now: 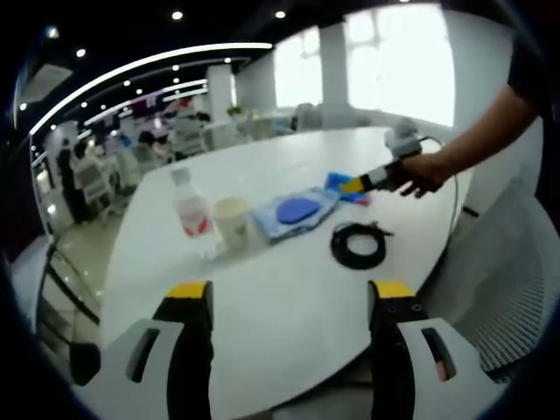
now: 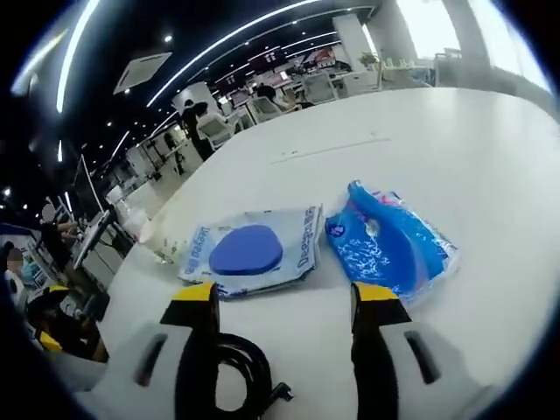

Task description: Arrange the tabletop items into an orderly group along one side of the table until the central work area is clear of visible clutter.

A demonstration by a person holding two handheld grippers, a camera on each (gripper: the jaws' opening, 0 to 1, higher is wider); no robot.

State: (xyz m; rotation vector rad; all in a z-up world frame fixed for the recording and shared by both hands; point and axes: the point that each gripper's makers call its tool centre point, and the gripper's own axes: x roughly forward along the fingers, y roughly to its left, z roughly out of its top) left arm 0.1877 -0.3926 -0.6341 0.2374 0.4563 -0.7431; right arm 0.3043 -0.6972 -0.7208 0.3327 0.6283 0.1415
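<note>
While my right fingers (image 2: 284,302) hang spread and empty over the blue packets (image 2: 389,245), my left fingers (image 1: 290,293) wait released near the table (image 1: 289,328) edge. Step: picking first item. Next: close on packet, clear of the cable (image 1: 359,245).

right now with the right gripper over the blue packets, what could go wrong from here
1. The right gripper hangs open over the gap between the flat packet with the blue disc and the crinkled blue packet; closing could catch both or neither.
2. The black coiled cable lies just below its jaws and may snag or drag.
3. The paper cup and water bottle stand close together by the flat packet; sliding it might tip them.
</note>
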